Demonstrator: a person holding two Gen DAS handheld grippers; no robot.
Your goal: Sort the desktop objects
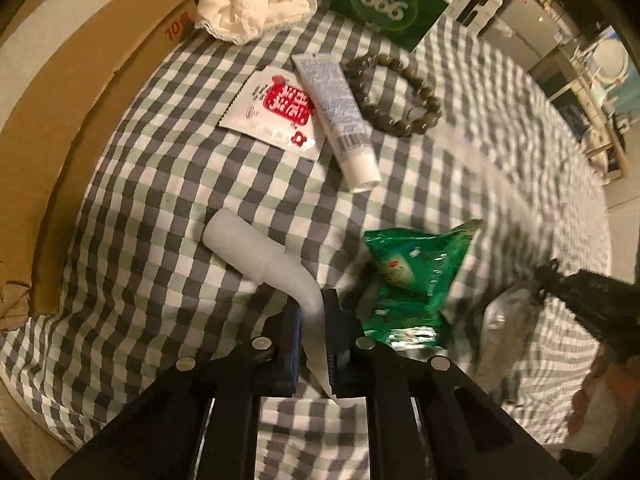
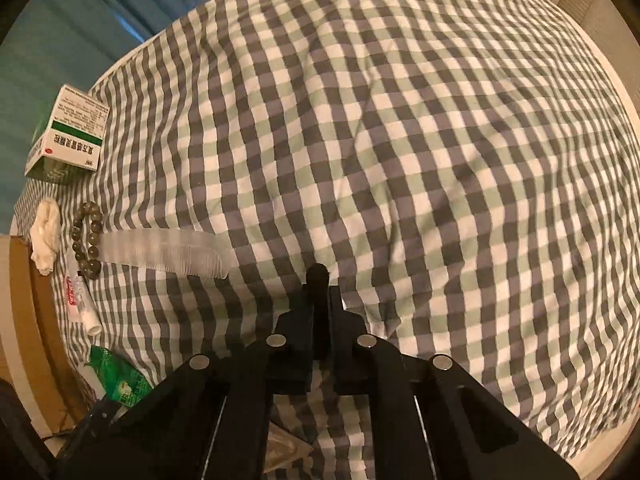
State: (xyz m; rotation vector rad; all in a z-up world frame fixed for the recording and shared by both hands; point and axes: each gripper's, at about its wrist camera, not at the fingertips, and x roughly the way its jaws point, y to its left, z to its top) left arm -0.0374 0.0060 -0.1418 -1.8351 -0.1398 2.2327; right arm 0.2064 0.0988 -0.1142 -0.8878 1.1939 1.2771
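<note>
My left gripper (image 1: 313, 312) is shut on the narrow end of a translucent white comb (image 1: 256, 248), held just above the checked cloth (image 1: 160, 184). The same comb shows in the right wrist view (image 2: 168, 254), pointing toward the bead bracelet (image 2: 86, 240). My right gripper (image 2: 320, 296) is shut on a thin black object (image 2: 318, 276) whose rounded tip sticks out past the fingers. In the left wrist view, a green snack packet (image 1: 416, 272) lies right of my fingers, with a white tube (image 1: 340, 116), a red-and-white sachet (image 1: 276, 108) and the bracelet (image 1: 396, 92) beyond.
A cardboard box (image 1: 80, 80) runs along the left. A white cloth (image 1: 256, 8) and a green 999 medicine box (image 1: 388, 0) lie at the far end. The right gripper's body (image 1: 592, 304) shows at the right with a clear bag (image 1: 508, 332). Checked cloth (image 2: 440, 160) spreads wide to the right.
</note>
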